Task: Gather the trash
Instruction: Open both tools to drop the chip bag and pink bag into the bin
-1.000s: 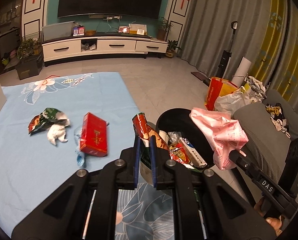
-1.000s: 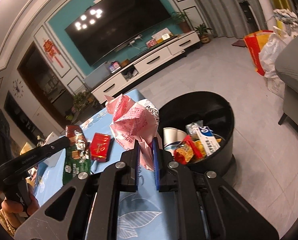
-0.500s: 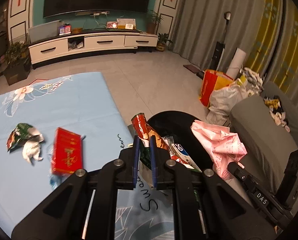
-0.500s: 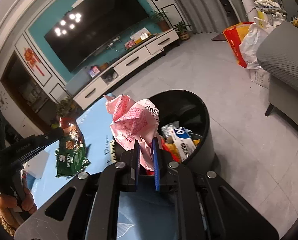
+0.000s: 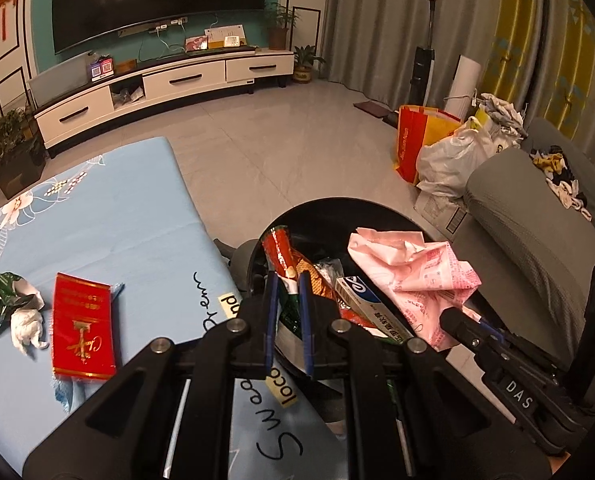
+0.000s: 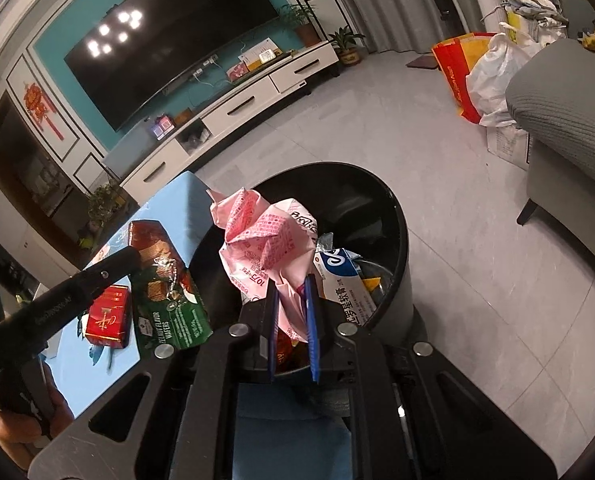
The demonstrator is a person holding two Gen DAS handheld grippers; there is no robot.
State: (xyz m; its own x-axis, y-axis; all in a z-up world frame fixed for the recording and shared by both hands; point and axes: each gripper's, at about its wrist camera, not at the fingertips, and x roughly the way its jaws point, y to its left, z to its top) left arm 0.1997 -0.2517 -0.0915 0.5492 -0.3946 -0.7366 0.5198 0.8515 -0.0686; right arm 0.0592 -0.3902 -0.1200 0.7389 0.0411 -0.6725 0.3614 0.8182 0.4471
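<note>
My left gripper (image 5: 288, 280) is shut on a red and green wafer wrapper (image 5: 283, 256), held over the near rim of the black trash bin (image 5: 329, 206). The same wrapper (image 6: 165, 280) hangs by the bin's left side in the right wrist view. My right gripper (image 6: 293, 284) is shut on a crumpled pink wrapper (image 6: 265, 236), which hovers over the bin (image 6: 397, 240); that wrapper (image 5: 409, 268) also shows at the right in the left wrist view. A toothpaste box (image 6: 339, 276) and other trash lie in the bin. A red box (image 5: 82, 316) and a green wrapper with white tissue (image 5: 13, 304) lie on the blue mat (image 5: 97, 208).
A grey sofa (image 5: 537, 216) stands right of the bin, with bags (image 5: 449, 152) behind it on the tiled floor. A white TV cabinet (image 5: 169, 80) runs along the far wall. A hand (image 6: 13, 436) holds the left gripper's handle.
Both grippers have moved toward and down over the bin with their wrappers. The left view has swung right, so the red box and green wrapper slid toward the left edge.
</note>
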